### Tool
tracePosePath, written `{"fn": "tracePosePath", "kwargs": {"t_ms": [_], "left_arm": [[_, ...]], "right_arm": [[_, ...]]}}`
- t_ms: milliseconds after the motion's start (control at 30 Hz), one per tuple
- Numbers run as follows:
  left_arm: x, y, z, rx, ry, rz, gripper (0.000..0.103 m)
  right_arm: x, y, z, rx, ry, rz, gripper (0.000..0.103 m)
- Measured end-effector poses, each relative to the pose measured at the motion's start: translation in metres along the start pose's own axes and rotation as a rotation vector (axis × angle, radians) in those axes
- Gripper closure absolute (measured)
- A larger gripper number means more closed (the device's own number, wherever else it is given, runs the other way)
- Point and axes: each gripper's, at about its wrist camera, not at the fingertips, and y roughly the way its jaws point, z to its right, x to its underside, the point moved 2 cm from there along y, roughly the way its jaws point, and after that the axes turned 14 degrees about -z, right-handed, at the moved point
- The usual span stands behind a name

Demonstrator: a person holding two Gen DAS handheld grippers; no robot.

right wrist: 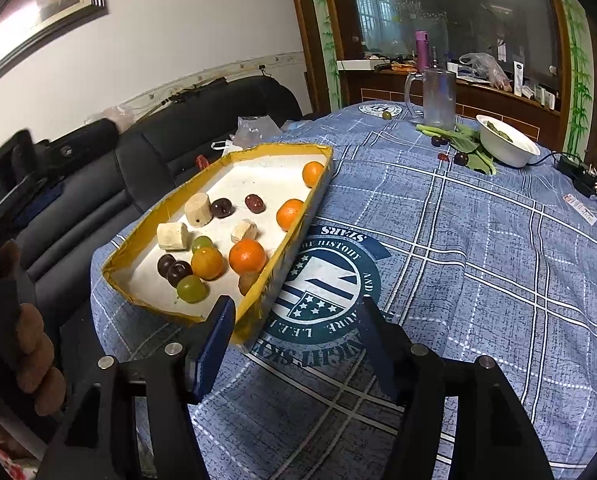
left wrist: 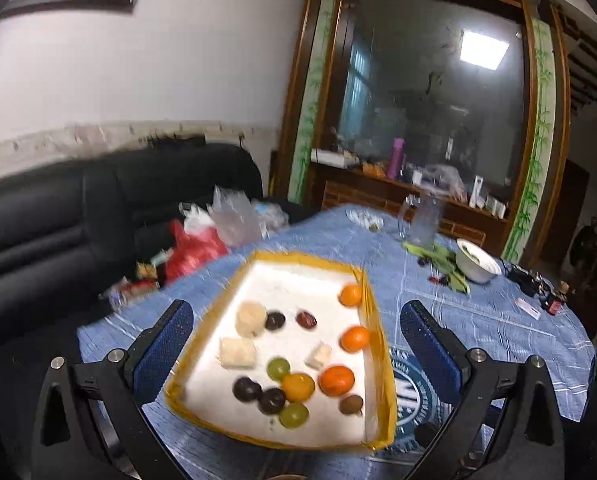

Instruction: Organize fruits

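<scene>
Both grippers wait, wide open, over a tray full of fruit.

The shallow yellow-edged tray (left wrist: 372,344) sits on the blue checked tablecloth (right wrist: 478,248) and keeps the fruit in one spot: small oranges (left wrist: 337,380), dark plums (left wrist: 247,389), green grapes (left wrist: 294,416) and pale cut chunks (left wrist: 237,353). The left gripper (left wrist: 298,354) has its blue fingers (left wrist: 166,352) far apart and holds nothing; it looks lined up so the tray lies right between them. The right gripper (right wrist: 294,344) is spread too and holds nothing. Its left finger (right wrist: 214,348) is near the tray's close corner, and the fruit lies ahead, to its left. A few dark fruits (right wrist: 461,158) lie loose, well apart, by the white bowl (right wrist: 510,148) and glass mug (right wrist: 438,96), likely still waiting to be sorted.
</scene>
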Motion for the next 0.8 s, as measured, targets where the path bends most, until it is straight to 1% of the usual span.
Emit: {"fn": "tracePosePath", "kwargs": {"t_ms": [167, 300, 367, 467, 533, 800], "left_arm": [[0.005, 0.019, 0.001, -0.055, 0.012, -0.117, 0.0], [0.01, 0.028, -0.001, -0.068, 0.016, -0.16, 0.0], [0.011, 0.032, -0.001, -0.067, 0.022, -0.173, 0.0], [0.013, 0.036, 0.001, -0.09, 0.041, -0.184, 0.0], [0.015, 0.037, 0.002, -0.099, 0.05, -0.19, 0.0], [0.017, 0.046, 0.002, -0.105, 0.061, -0.216, 0.0]], "right_arm": [[0.0, 0.005, -0.008, 0.03, -0.037, -0.017, 0.031], [-0.001, 0.012, -0.013, 0.045, -0.053, -0.037, 0.029], [-0.001, 0.015, -0.016, 0.05, -0.059, -0.048, 0.029], [-0.003, 0.02, -0.019, 0.056, -0.07, -0.061, 0.029], [-0.004, 0.022, -0.02, 0.056, -0.073, -0.061, 0.025], [-0.011, 0.026, -0.025, 0.065, -0.09, -0.07, 0.024]]}}
